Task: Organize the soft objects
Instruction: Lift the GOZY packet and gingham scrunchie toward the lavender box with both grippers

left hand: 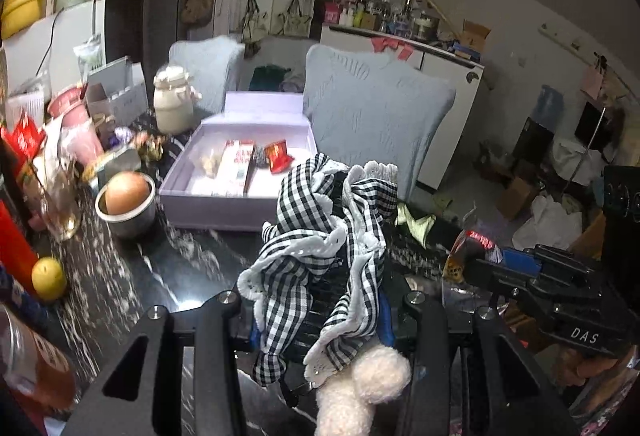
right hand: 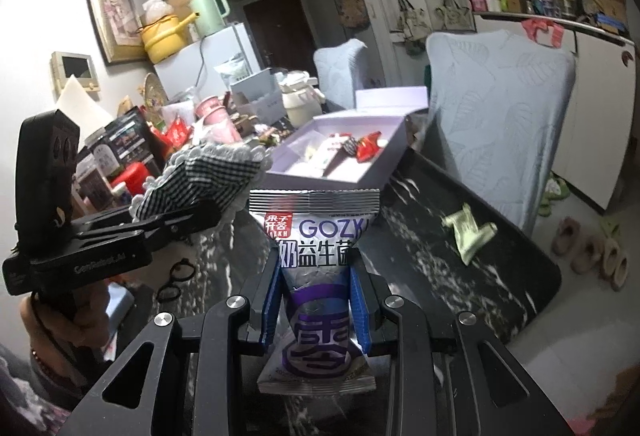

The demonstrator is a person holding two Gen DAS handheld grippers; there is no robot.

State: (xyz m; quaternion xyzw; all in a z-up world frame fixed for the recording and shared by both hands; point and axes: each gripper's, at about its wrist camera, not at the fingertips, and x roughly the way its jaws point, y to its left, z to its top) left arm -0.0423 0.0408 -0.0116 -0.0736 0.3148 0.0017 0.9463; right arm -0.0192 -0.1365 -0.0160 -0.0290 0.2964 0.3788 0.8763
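My left gripper point(left hand: 320, 320) is shut on a soft toy in a black-and-white checked dress with white lace trim point(left hand: 324, 236), its pink fuzzy foot point(left hand: 360, 392) hanging near the camera. It also shows in the right wrist view point(right hand: 208, 172), held above the dark marble table point(right hand: 440, 260). My right gripper point(right hand: 316, 300) is shut on a silver-and-purple GOZK snack packet point(right hand: 316, 248), held upright. In the left wrist view the right gripper point(left hand: 472, 268) holds the packet point(left hand: 476, 244) at right. An open lilac box point(left hand: 240, 172) with several snack packets lies ahead.
A steel bowl with an egg-like ball point(left hand: 126, 202), a yellow fruit point(left hand: 49, 278), a cream jar point(left hand: 173, 104) and clutter crowd the table's left side. A folded green paper point(right hand: 468, 232) lies on the table. Two blue-covered chairs point(left hand: 372, 108) stand behind the box.
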